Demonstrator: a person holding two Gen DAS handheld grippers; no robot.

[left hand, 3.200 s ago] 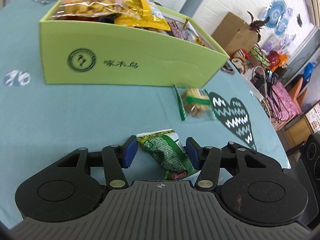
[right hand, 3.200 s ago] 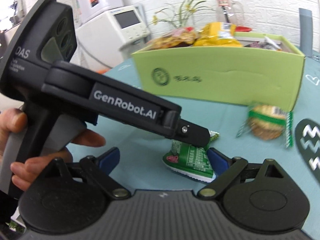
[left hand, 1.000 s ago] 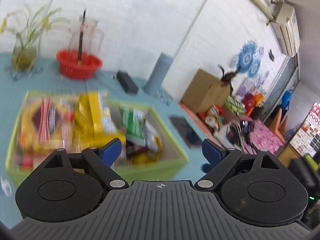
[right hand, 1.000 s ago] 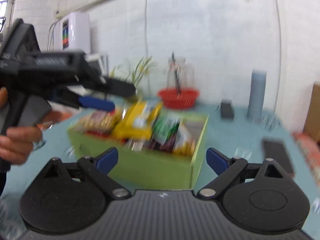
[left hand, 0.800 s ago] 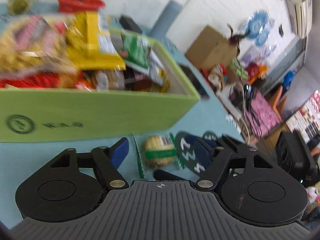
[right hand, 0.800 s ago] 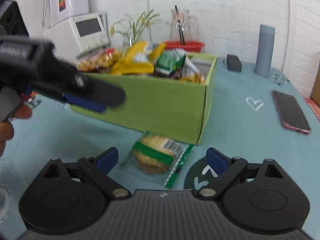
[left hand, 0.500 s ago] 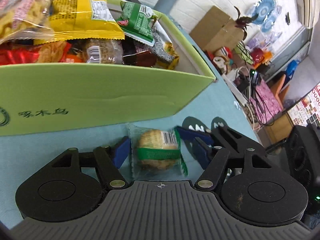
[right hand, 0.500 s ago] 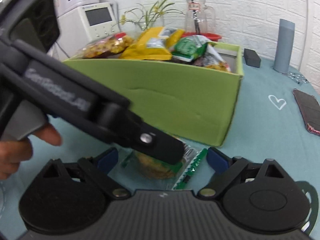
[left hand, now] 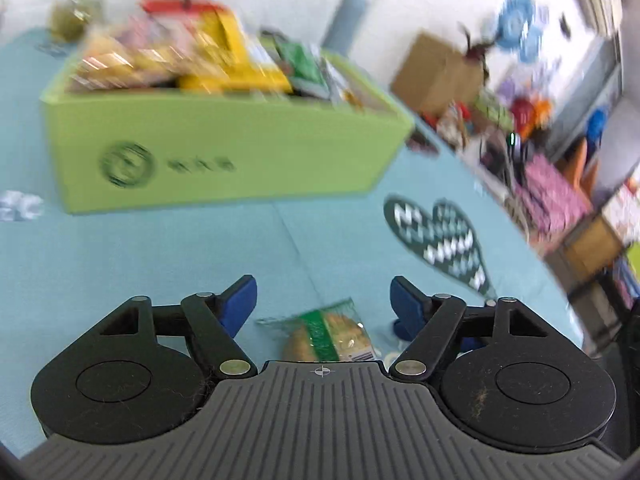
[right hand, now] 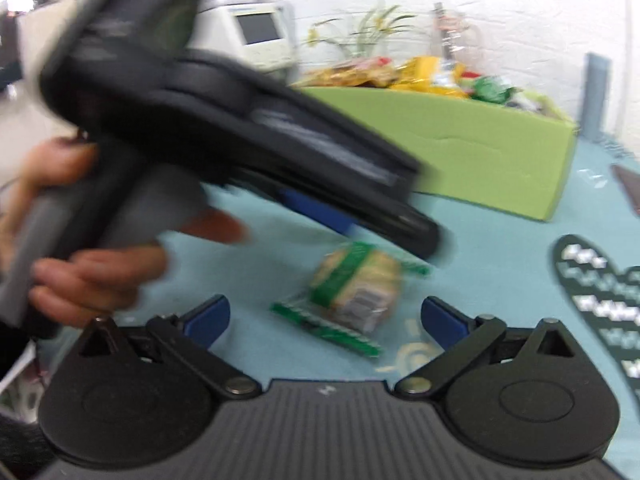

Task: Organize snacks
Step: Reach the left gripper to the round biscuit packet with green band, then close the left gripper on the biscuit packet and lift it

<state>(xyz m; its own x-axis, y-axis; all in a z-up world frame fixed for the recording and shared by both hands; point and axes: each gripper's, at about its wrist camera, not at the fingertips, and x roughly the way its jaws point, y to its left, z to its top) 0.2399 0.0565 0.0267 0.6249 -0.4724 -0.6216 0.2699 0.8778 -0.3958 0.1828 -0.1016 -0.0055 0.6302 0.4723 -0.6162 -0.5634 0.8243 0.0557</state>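
Observation:
A round cake snack [left hand: 326,336] in a clear wrapper with a green band lies on the teal tablecloth. It sits low between the blue pads of my left gripper [left hand: 322,300], whose jaws are opening and do not touch it. In the right wrist view the same snack [right hand: 356,284] lies just ahead of my right gripper [right hand: 324,316]. That gripper's jaws are also opening, wide and with nothing in them. The left tool's fingers [right hand: 416,236] hang blurred just over the snack, and a hand [right hand: 100,272] holds its handle. The green box [left hand: 224,152] heaped with snack packets stands behind.
A black zigzag heart print [left hand: 436,236] marks the cloth to the right, near the table's round edge. A dark phone [right hand: 628,188], a grey cylinder [right hand: 598,92], a vase of flowers [right hand: 360,28] and a white appliance [right hand: 260,36] stand further back.
The snack lay beside the box wall between the narrower left jaws; now it lies farther out on the cloth. The left jaws stand wider, and both views have pulled back from the box.

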